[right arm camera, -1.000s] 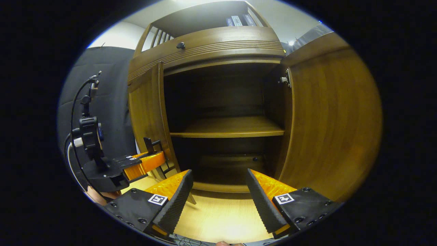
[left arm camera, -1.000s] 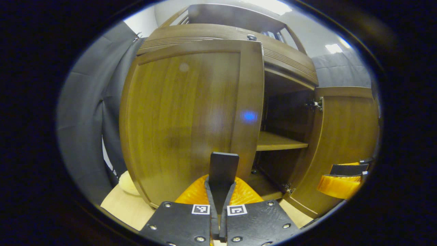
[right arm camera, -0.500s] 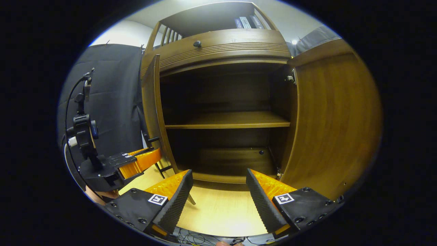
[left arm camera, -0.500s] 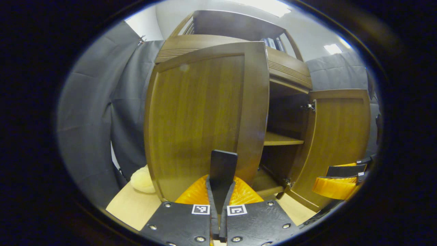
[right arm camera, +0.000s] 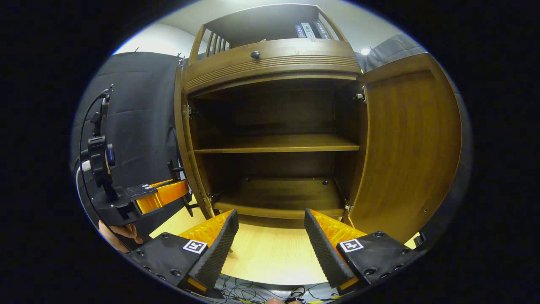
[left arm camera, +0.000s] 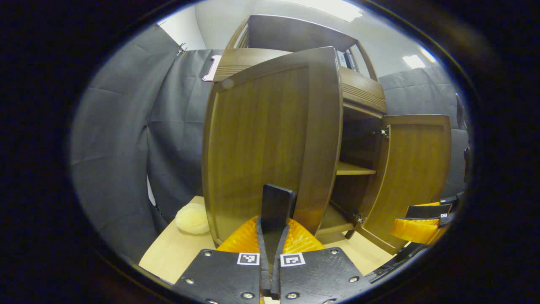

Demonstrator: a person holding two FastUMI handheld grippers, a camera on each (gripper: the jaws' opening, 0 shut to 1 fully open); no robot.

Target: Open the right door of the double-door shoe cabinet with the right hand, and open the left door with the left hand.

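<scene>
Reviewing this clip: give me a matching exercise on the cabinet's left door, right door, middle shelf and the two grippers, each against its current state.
1. left door
2. right door
3. shelf
4. left gripper
5. right gripper

a. bare, nothing on it
b. open, fingers apart over the table
c. swung wide, hinge showing at its top
d. shut on the handle
e. swung out, handle held

Pairs: 1-e, 2-c, 3-a, 4-d, 5-b

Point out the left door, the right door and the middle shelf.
left door (left arm camera: 257, 139), left gripper view, centre of its outer panel
right door (right arm camera: 411, 139), right gripper view, centre of its inner face
middle shelf (right arm camera: 278, 143), right gripper view, top surface
</scene>
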